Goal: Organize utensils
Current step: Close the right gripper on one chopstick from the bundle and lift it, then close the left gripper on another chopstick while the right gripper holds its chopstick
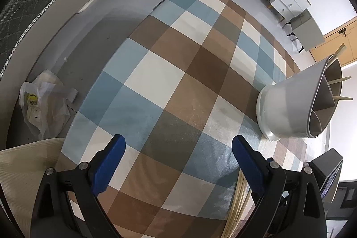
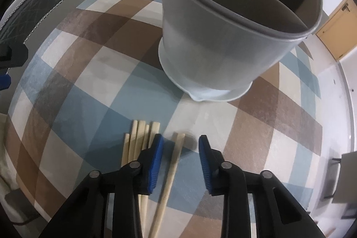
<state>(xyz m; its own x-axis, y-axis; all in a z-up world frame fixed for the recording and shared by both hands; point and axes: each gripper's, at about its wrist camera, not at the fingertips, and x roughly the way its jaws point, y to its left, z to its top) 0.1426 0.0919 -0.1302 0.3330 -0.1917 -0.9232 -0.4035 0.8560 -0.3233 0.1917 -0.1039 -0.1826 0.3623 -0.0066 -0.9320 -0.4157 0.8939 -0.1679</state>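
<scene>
Chopsticks are the business here: a pair of wooden chopsticks (image 2: 176,157) lies on the checked tablecloth (image 2: 89,73) right between the blue pads of the right gripper (image 2: 181,160), with daylight visible on both sides, so the pads are not pressing on the wood yet. Just to the left, a loose bundle of chopsticks (image 2: 138,137) sits partly under the left-hand finger (image 2: 155,162). Straight ahead stands the grey utensil holder (image 2: 214,44), divided into compartments, with chopsticks (image 1: 340,79) already poking out of the far one. Over on the other side, the left gripper (image 1: 178,162) hangs above bare cloth with its fingers spread wide and nothing between them. Now the risks, as I read it: the pair sits off-centre, nearer the left pad, so a squeeze could catch one stick and roll the other free. That left finger is touching or nearly touching the bundle, and closing could drag a neighbour along or scatter the pile. Thin round sticks flat on cloth may also slip out of the pads, and a tilted carry could knock the holder's rim instead of dropping in cleanly.
</scene>
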